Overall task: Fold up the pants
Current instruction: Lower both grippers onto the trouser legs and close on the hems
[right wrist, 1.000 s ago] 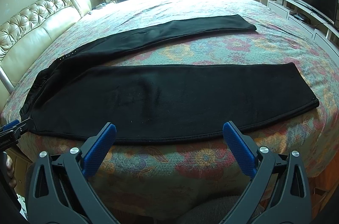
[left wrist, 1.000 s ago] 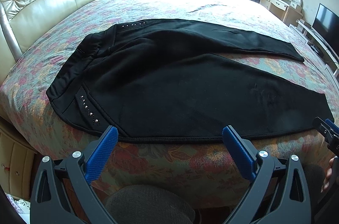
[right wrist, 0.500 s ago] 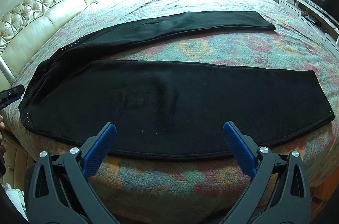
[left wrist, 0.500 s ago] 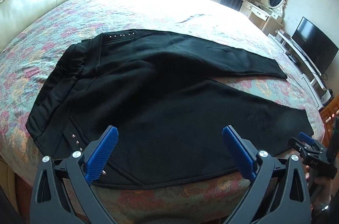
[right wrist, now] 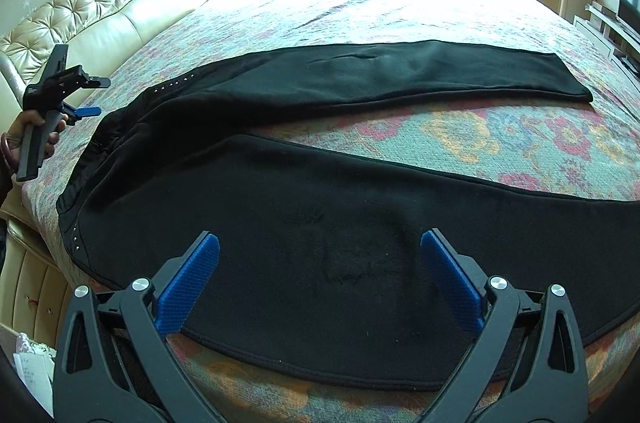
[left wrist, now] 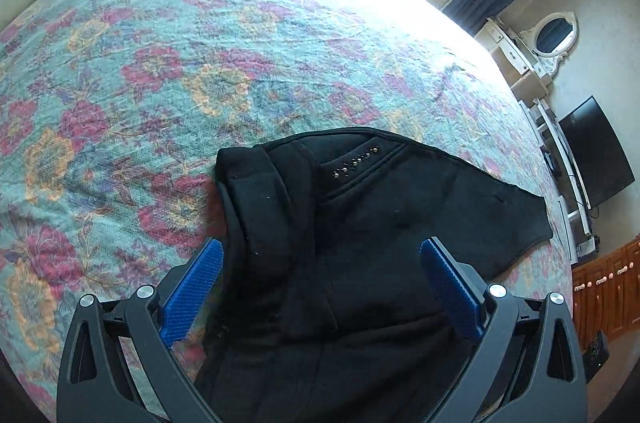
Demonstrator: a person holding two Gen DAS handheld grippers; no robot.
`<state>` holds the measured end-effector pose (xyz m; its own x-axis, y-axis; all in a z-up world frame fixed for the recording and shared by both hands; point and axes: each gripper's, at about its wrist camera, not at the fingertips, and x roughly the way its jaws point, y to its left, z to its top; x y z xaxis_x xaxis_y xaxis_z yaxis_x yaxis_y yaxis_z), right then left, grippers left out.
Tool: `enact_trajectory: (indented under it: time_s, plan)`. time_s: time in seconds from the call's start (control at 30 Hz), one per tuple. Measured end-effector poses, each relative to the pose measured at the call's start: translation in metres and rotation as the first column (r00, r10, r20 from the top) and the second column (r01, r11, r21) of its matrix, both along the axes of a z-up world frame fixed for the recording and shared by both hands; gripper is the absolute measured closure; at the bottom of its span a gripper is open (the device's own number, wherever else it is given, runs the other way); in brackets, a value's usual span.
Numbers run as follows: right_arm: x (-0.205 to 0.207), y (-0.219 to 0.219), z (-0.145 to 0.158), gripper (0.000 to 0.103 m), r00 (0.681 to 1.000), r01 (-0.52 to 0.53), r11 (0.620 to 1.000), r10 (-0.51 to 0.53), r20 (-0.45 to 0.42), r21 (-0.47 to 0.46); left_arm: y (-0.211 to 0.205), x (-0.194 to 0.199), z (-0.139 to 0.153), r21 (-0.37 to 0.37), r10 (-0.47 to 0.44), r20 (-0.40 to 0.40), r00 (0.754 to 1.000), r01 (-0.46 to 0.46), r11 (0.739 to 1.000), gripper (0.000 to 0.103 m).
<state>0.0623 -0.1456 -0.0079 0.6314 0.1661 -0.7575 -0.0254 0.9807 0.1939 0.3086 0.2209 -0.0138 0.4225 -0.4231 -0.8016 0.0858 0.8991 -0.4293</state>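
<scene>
Left tongs (left wrist: 322,293) hang wide open above the studded waistband of the black fleece pants (left wrist: 360,223). Right tongs (right wrist: 320,281) gape too, gripping nothing, low over the near leg on the floral bed (right wrist: 520,135).

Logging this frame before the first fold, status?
Left gripper open over the waistband. Right gripper open over the near leg. Black pants flat on the bed, legs spread, unfolded. Nothing in the way.

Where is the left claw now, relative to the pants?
In the right wrist view, the left claw hovers at far left, beside the waistband end of the black pants.
</scene>
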Motion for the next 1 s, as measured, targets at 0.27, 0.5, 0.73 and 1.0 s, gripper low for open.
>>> enact_trajectory:
  time_s: [0.27, 0.5, 0.73, 1.0]
  plan:
    - [0.027, 0.004, -0.003, 0.002, 0.998, -0.055, 0.998, 0.055, -0.008, 0.04, 0.017, 0.041, -0.048, -0.294, 0.009, -0.164, 0.986, -0.057, 0.954, 0.005]
    - [0.08, 0.001, -0.004, 0.002, 0.984, -0.176, 0.984, 0.177, -0.032, 0.038, 0.02, 0.054, -0.076, -0.355, 0.08, -0.309, 0.948, -0.193, 0.915, 0.005]
    - [0.198, 0.007, 0.015, 0.002, 0.878, -0.478, 0.878, 0.477, -0.041, -0.018, 0.037, 0.054, -0.073, -0.415, 0.076, -0.367, 0.927, -0.236, 0.878, 0.005]
    - [0.342, -0.002, -0.026, 0.003, 0.842, -0.52, 0.85, 0.493, -0.22, -0.086, -0.003, 0.063, -0.064, -0.208, -0.028, -0.199, 0.98, -0.014, 0.978, 0.006]
